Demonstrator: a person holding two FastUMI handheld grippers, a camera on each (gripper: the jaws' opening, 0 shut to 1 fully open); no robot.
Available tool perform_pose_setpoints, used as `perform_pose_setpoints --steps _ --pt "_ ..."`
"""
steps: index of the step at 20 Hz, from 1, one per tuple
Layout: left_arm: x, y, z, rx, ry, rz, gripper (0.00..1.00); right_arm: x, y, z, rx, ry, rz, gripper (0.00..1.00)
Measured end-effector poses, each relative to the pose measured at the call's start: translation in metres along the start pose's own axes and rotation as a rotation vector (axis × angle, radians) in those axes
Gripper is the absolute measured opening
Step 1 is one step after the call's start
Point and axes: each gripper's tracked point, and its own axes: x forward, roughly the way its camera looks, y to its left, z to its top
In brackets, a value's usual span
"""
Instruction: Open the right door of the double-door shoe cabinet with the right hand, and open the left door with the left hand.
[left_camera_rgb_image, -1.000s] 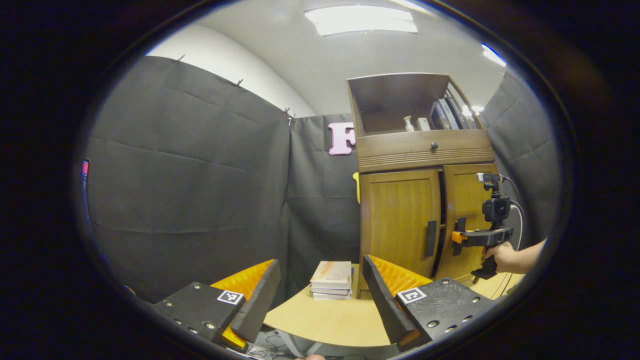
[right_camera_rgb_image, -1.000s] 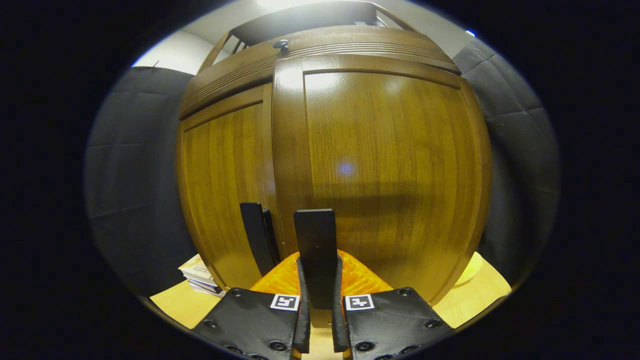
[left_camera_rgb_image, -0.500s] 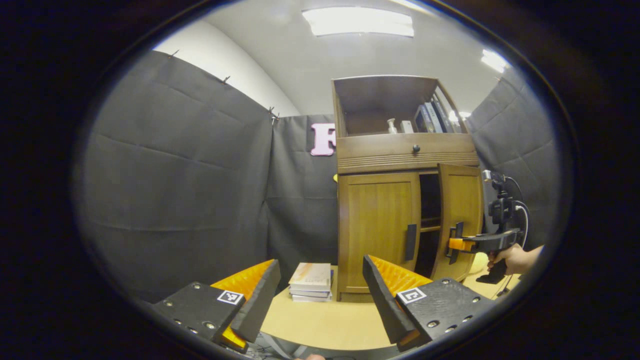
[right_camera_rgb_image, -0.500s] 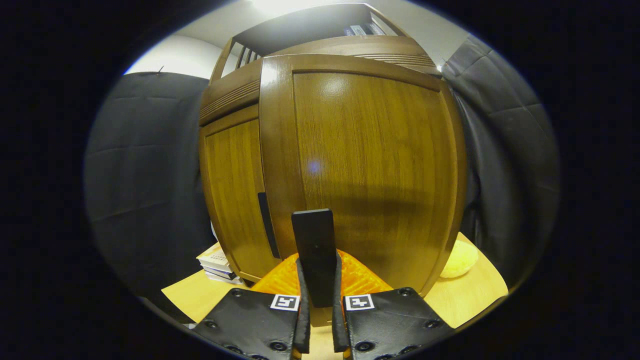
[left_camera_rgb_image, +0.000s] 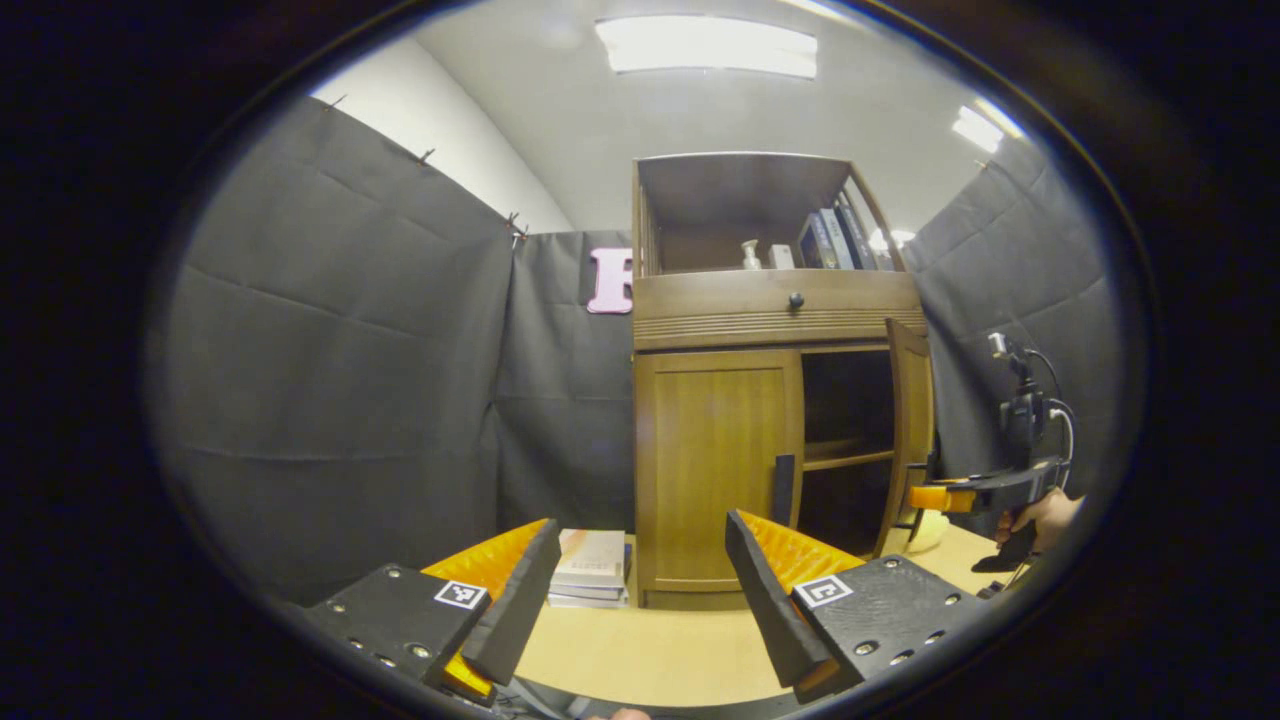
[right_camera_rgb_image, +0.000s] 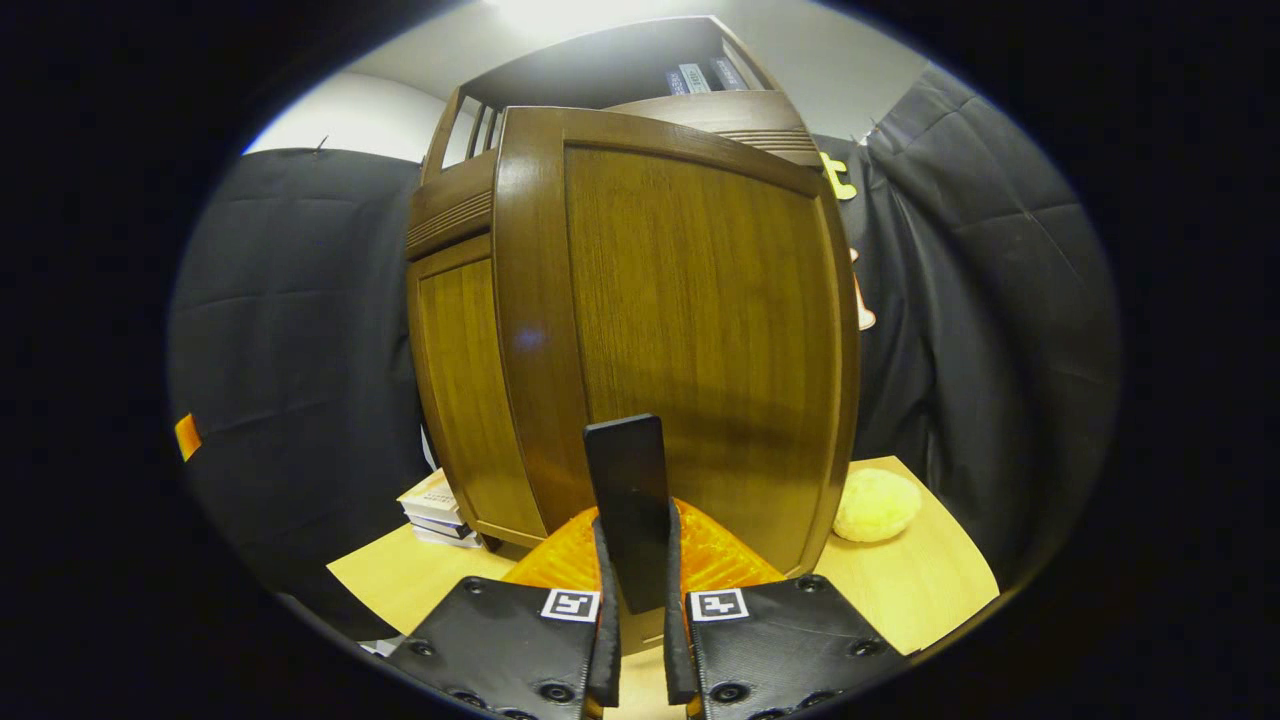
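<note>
Fingers of my right gripper (right_camera_rgb_image: 636, 655) pinch the right door's handle (right_camera_rgb_image: 628, 500); the right door (left_camera_rgb_image: 911, 430) swings stiffly, lightly. Left of it, my spread left gripper (left_camera_rgb_image: 640, 590) faces the shut left door's handle (left_camera_rgb_image: 783, 489), rigid, grippable.

Our left gripper (left_camera_rgb_image: 640, 585) carries two black textured plates studded with round screws, each bearing a small square black-and-white marker, with ribbed orange pieces behind its wedge-shaped fingers (left_camera_rgb_image: 515, 600). Our right gripper (right_camera_rgb_image: 635, 640) has the same black plates, screws and paired markers, with ribbed orange between. Seen from the left gripper view, it has a black pistol-style body with an orange front, a camera on a short mast and looping cables; our hand (left_camera_rgb_image: 1045, 510) is bare.
</note>
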Motion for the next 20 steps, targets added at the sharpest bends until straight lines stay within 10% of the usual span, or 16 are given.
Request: perform_pose_setpoints --steps 20 --pt "0.017 -0.022 -0.004 0.005 0.019 -0.115 0.96 -0.069 -0.105 -0.002 0.032 -0.009 -0.165 0.14"
